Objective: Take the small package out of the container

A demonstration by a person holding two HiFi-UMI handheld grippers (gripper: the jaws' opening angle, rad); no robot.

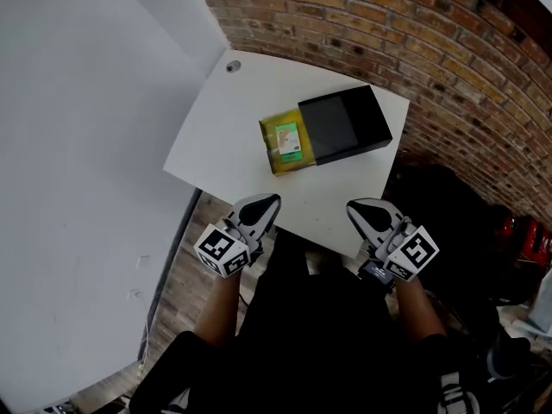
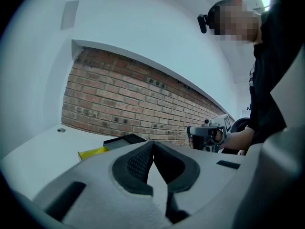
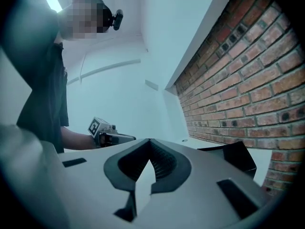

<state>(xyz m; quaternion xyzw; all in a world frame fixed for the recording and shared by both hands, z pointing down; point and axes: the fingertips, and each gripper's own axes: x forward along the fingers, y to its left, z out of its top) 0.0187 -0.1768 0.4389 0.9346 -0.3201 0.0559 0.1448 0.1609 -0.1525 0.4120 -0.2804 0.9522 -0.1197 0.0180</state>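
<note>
small package (image 1: 289, 142): green, in yellow tray (image 1: 267, 141) jutting from black container's (image 1: 345, 125) 8 o'clock end; visible in head view only. left gripper (image 1: 272, 202), right gripper (image 1: 354, 205): jaws together, empty, at 6 o'clock.

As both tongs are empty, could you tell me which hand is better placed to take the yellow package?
Left. The yellow package sticks out of the black container's left end, more in line with the left tongs; the right tongs face the container itself. Both are shut and empty.
</note>
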